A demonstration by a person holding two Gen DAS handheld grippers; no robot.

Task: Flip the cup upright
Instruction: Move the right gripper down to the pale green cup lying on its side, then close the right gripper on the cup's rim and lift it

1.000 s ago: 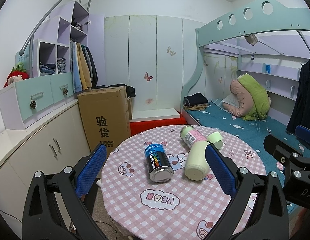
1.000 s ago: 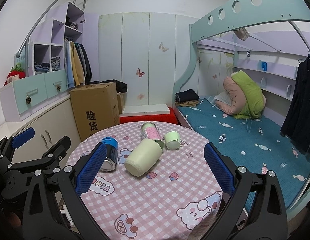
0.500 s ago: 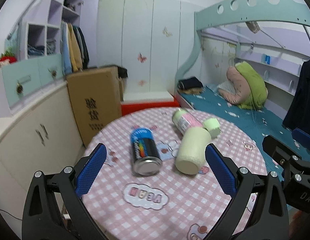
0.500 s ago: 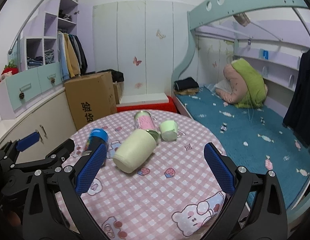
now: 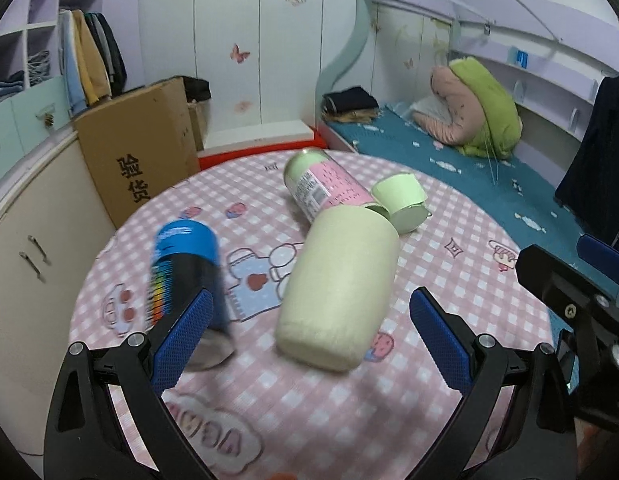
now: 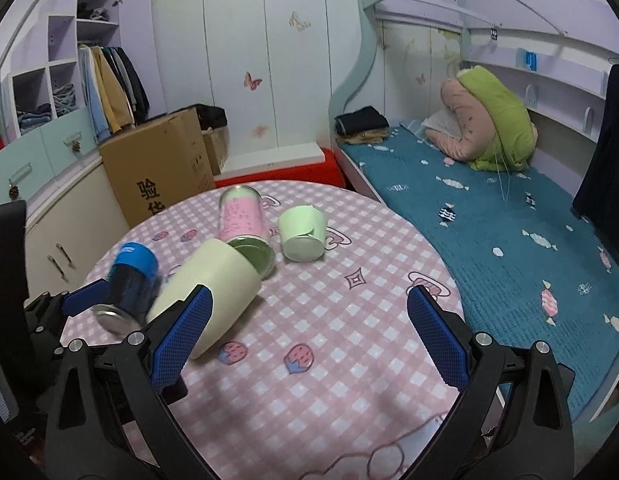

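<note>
The large cream cup (image 5: 341, 284) looks matt and smooth. Beside it, the blue can (image 5: 185, 268) is glossy with a bare metal end. The desk (image 5: 349, 420) wears soft checked cloth. Both hand-held gripper pads (image 5: 181, 340) are rough, textured blue plastic.

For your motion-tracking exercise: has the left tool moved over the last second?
Yes. The left tool has come forward and down toward the large cream cup, which now fills more of the view above the pink checked tablecloth.
</note>
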